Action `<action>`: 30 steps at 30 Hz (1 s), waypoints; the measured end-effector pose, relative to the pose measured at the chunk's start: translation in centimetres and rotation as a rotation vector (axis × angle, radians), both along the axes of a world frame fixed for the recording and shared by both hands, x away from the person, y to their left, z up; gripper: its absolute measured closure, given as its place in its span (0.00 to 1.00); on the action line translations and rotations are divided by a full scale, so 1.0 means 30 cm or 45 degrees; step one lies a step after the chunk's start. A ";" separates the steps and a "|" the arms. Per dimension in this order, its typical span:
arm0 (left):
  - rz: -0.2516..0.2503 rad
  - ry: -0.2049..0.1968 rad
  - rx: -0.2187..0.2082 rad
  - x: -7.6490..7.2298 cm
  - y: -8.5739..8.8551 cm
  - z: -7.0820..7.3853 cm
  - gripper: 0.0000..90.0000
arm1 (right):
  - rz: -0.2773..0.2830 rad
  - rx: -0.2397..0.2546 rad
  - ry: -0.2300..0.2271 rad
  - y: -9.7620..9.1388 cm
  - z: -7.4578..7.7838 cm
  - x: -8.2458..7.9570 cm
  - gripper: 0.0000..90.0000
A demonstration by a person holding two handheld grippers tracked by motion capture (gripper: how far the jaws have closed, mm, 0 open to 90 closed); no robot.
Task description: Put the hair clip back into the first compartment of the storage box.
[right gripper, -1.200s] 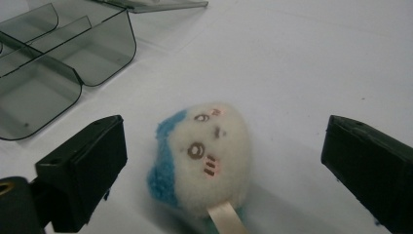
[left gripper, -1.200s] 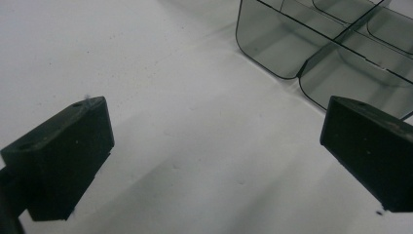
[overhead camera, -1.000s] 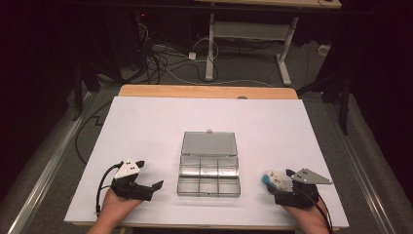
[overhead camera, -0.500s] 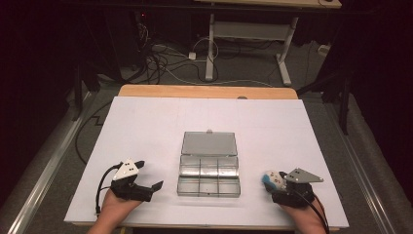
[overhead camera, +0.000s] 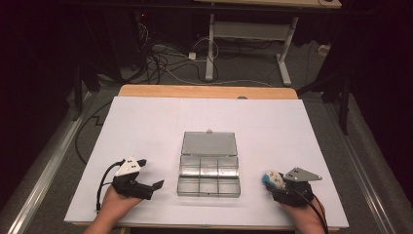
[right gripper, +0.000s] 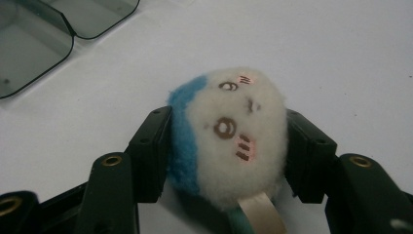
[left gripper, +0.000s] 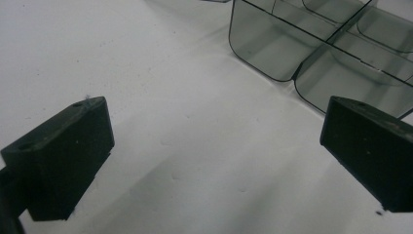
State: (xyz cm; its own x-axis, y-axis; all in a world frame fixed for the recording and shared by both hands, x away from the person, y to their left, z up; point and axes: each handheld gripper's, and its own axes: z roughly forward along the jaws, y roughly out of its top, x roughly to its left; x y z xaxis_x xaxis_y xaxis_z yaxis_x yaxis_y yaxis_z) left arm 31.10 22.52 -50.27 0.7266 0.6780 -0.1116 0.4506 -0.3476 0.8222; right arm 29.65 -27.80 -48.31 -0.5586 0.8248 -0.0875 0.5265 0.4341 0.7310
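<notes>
While the high view gives the plush toy (overhead camera: 271, 178) only as a pale blob at the near right, the right gripper view shows a white fuzzy head with a blue patch and stitched face. Right gripper (right gripper: 226, 146) jaws have just been closing and now press its sides. Left gripper (overhead camera: 150, 173), near left, stands wide with nothing between. Its own view shows smoky walls of the compartment box (overhead camera: 209, 170), lid open, at centre. White sheet (overhead camera: 146, 122) covers the wooden table (overhead camera: 204, 91); cables (overhead camera: 165, 58) on the dark floor beyond.
</notes>
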 end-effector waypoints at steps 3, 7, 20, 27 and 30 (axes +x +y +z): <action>0.014 -0.017 0.004 -0.002 0.008 0.004 0.00 | 0.008 -0.004 -0.003 0.001 0.000 -0.002 0.51; 0.031 -0.001 0.015 0.001 0.013 0.002 0.00 | 0.015 -0.001 -0.003 0.002 0.001 -0.004 0.54; 0.017 -0.031 0.014 -0.011 0.010 -0.002 0.00 | 0.007 0.093 -0.021 -0.023 0.016 -0.011 0.57; 0.001 -0.037 0.010 -0.012 0.010 -0.002 0.00 | 0.000 0.139 -0.070 -0.030 0.054 -0.020 0.57; -0.004 -0.042 0.017 -0.014 0.008 -0.002 0.00 | 0.009 0.134 -0.068 -0.022 0.058 -0.020 0.58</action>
